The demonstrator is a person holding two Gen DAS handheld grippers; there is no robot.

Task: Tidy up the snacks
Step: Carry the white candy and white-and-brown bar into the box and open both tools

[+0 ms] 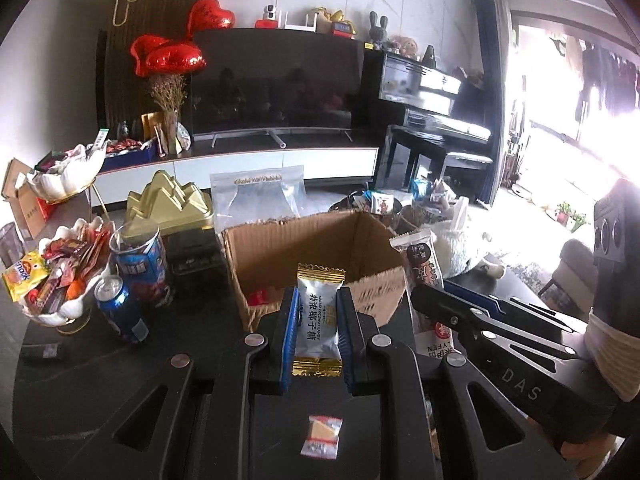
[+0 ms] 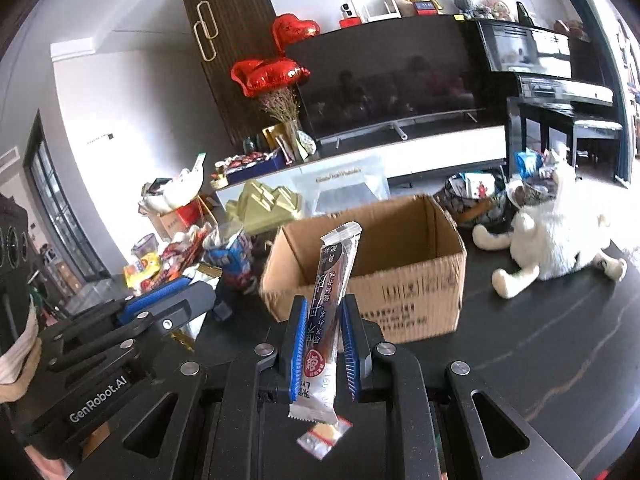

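My left gripper point(image 1: 318, 300) is shut on a silver and gold coconut candy point(image 1: 319, 312), held upright just before an open cardboard box point(image 1: 256, 256). My right gripper point(image 2: 323, 312) is shut on a long brown and white snack bar point(image 2: 330, 292), also upright in front of the box point(image 2: 420, 300). The right gripper shows in the left wrist view point(image 1: 436, 296) to the right of the box. The left gripper shows in the right wrist view point(image 2: 188, 284) to the left of the box. A small orange wrapped candy point(image 1: 322, 437) lies on the dark table below both grippers.
A white shell dish point(image 1: 76, 308) full of snacks stands at left, with a blue can point(image 1: 120, 308) and a blue tub point(image 1: 140, 264) beside it. A gold mountain-shaped box point(image 1: 168, 204) and a clear bag point(image 1: 260, 196) stand behind the carton. A white plush toy point(image 2: 556, 240) lies at right.
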